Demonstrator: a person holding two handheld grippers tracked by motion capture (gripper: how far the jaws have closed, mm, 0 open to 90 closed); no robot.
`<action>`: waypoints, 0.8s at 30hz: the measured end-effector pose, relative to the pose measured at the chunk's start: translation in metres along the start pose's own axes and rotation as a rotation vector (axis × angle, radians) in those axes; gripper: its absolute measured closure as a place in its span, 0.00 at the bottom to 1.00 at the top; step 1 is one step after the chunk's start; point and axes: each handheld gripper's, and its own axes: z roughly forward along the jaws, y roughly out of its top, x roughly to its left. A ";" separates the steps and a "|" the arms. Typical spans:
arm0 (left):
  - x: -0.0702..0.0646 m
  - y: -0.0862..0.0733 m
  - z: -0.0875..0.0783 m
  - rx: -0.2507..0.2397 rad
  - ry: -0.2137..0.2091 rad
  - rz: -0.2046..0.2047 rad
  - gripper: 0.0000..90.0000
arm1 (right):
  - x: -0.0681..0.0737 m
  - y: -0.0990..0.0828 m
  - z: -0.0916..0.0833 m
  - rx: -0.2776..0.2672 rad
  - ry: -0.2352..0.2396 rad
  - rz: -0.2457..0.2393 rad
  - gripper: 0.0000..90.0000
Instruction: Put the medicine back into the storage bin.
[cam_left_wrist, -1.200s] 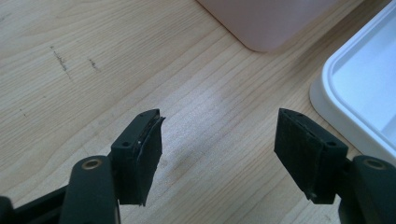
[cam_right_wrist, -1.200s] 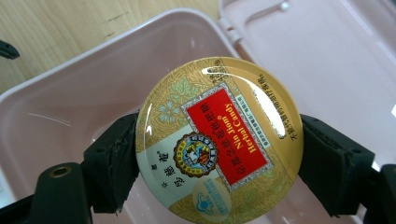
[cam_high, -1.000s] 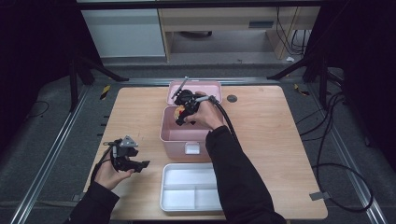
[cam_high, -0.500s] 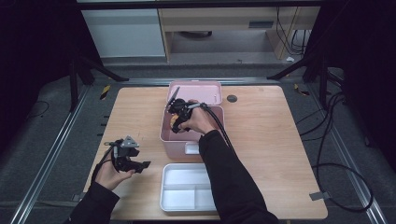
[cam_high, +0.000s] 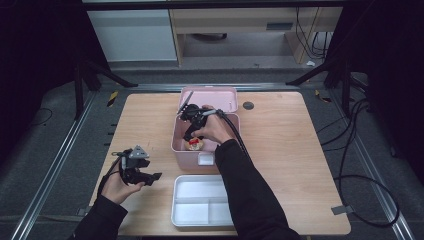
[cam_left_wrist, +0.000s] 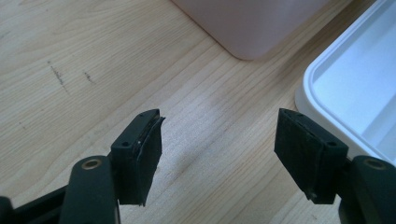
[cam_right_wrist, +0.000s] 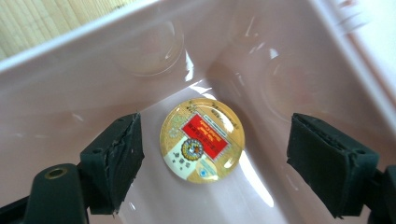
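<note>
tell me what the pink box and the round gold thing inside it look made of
Pink box: likely glossy moulded plastic, with bright reflections on its smooth walls. Round gold container: top looks like shiny foil or film with a printed red label; which one is unclear.

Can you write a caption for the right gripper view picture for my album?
Open right gripper over a round gold-and-red foil-lidded cup in a pink box.
</note>
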 end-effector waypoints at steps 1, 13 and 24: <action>0.000 0.000 -0.001 -0.003 0.000 0.003 0.35 | 0.000 -0.001 -0.005 -0.012 -0.004 0.000 0.22; -0.008 0.005 -0.006 -0.012 -0.024 0.072 0.36 | 0.001 -0.032 -0.073 -0.126 -0.076 0.001 0.28; -0.013 0.009 -0.009 -0.036 -0.050 0.108 0.37 | 0.005 -0.100 -0.135 -0.201 -0.159 -0.019 0.35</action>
